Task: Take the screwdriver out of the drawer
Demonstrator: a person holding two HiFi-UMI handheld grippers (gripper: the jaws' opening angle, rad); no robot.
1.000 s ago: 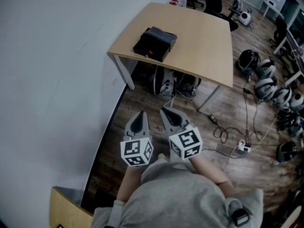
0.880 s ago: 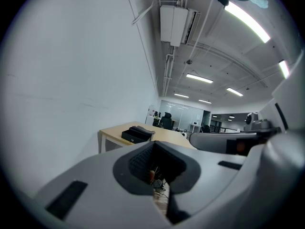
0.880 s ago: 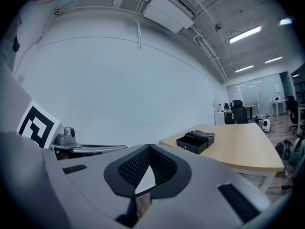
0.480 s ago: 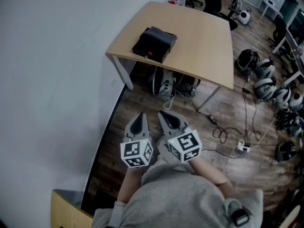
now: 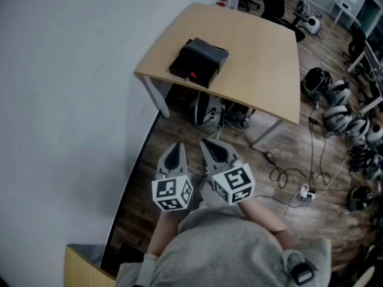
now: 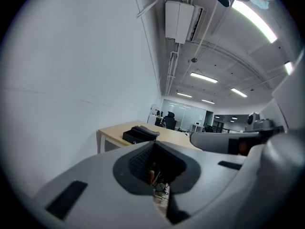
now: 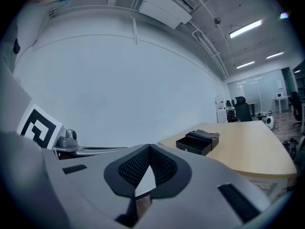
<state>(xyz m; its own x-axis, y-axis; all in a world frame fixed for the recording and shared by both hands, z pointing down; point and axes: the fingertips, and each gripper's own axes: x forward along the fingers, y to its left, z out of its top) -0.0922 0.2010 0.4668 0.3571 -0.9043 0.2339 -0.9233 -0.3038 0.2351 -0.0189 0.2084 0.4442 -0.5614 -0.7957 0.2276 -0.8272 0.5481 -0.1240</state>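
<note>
Light wooden table [image 5: 257,46] stands against the white wall [image 5: 66,88]. A black drawer box [image 5: 198,61] sits on the table's top near the corner by the wall, with its drawer pulled part way out of its front. There is a small red spot [image 5: 190,75] at that open front; I cannot tell whether it is the screwdriver, and no tool can be made out.

Left gripper [image 5: 177,143] and right gripper [image 5: 206,141] are held side by side over the wood floor [image 5: 179,220], well short of the table's near edge, both pointing toward the table. Left gripper's jaws are together with nothing between them. Right gripper's jaws are likewise pressed together and empty. Neither touches the table or the box.

Under the table are bags [image 5: 209,109]. On the floor off the table's right side lie cables [image 5: 281,172], a white power strip [image 5: 307,191] and a row of helmets [image 5: 335,100].
</note>
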